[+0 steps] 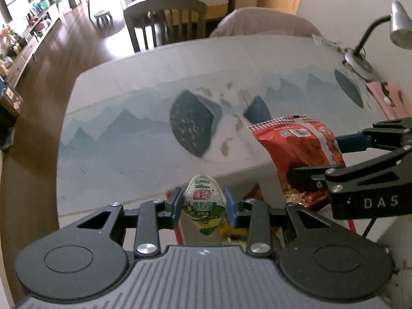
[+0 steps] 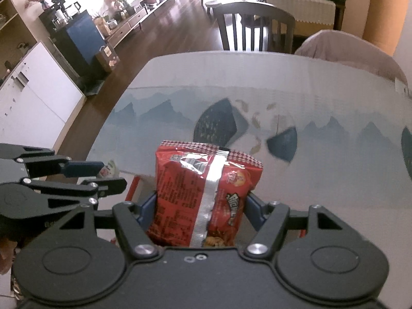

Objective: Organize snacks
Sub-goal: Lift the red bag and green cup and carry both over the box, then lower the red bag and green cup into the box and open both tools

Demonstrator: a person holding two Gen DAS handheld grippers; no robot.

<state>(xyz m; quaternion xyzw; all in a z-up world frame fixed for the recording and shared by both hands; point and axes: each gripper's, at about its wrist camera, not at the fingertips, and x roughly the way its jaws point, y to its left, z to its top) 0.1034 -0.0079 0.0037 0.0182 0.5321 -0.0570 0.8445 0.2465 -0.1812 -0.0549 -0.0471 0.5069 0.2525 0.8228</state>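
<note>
My left gripper (image 1: 204,206) is shut on a small green and white snack packet (image 1: 204,204) and holds it up above the table's near edge. My right gripper (image 2: 201,209) is shut on a red snack bag (image 2: 203,195), held upright with its silver seam facing the camera. In the left wrist view the red bag (image 1: 298,149) and the right gripper (image 1: 316,159) are at the right, close beside the left one. In the right wrist view the left gripper (image 2: 103,175) is at the left with the small packet (image 2: 109,170) between its fingers.
The table (image 1: 128,118) has a blue mountain-print cloth. A desk lamp (image 1: 360,56) and pink paper (image 1: 388,97) are at its far right. Red-edged container with more snacks lies below the grippers (image 1: 257,221). Chairs (image 2: 255,28) stand behind the table.
</note>
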